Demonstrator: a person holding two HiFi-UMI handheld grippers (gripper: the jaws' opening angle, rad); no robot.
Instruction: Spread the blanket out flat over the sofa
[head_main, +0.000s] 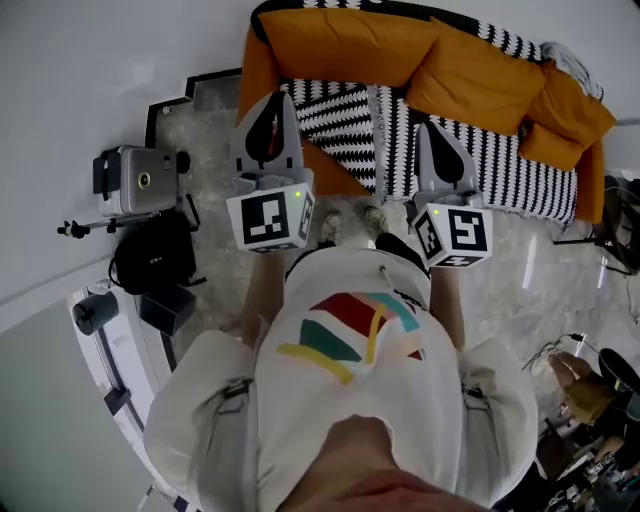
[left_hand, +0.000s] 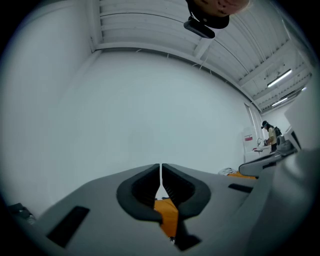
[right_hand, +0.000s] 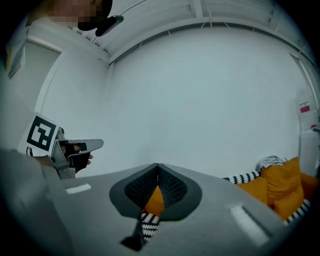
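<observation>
The left claw (head_main: 271, 102) and right claw (head_main: 437, 132) were both closed on nothing, pointing toward the black-and-white blanket (head_main: 345, 125) on the orange sofa (head_main: 340, 40)

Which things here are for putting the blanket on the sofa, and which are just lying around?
For the job: striped blanket, orange sofa, left gripper, right gripper.
Just lying about: grey camera, black bag, both on the floor beside the sofa.
</observation>
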